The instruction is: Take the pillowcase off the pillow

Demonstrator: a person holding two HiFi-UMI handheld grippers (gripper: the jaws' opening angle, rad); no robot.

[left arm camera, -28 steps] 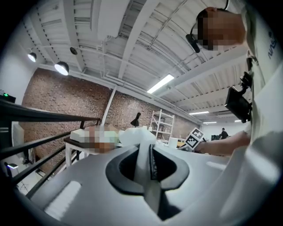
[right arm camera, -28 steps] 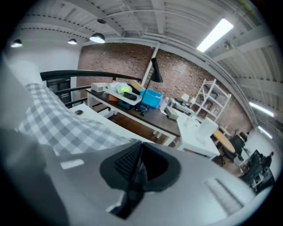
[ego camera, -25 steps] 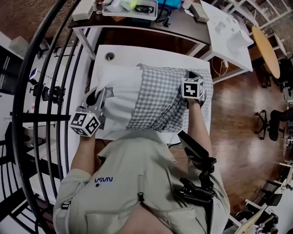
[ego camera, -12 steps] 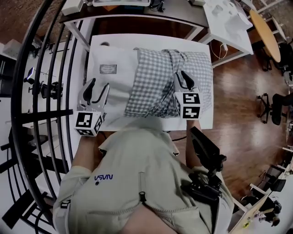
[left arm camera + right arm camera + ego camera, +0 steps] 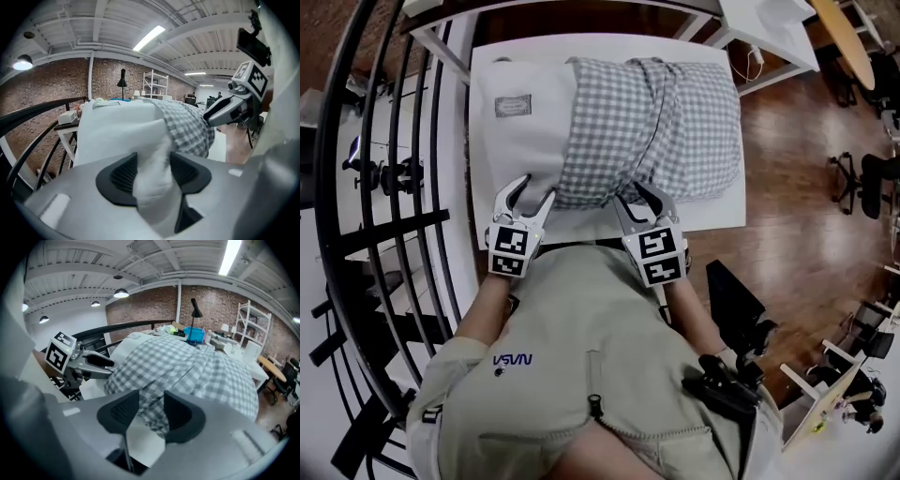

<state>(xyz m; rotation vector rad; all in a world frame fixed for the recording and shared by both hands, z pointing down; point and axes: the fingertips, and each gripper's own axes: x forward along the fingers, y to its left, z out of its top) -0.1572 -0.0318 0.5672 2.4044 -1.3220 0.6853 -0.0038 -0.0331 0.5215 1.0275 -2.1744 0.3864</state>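
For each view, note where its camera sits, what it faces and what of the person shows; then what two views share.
Head view: on the head, steeply down at pillow, pillowcase, table; torso, left gripper, right gripper show.
Left gripper view: on that gripper, along its just-opened jaws, pillow corner between them.
Right gripper view: on that gripper, along its just-opened jaws, pillowcase edge between them.
Shared: each gripper view shows the other.
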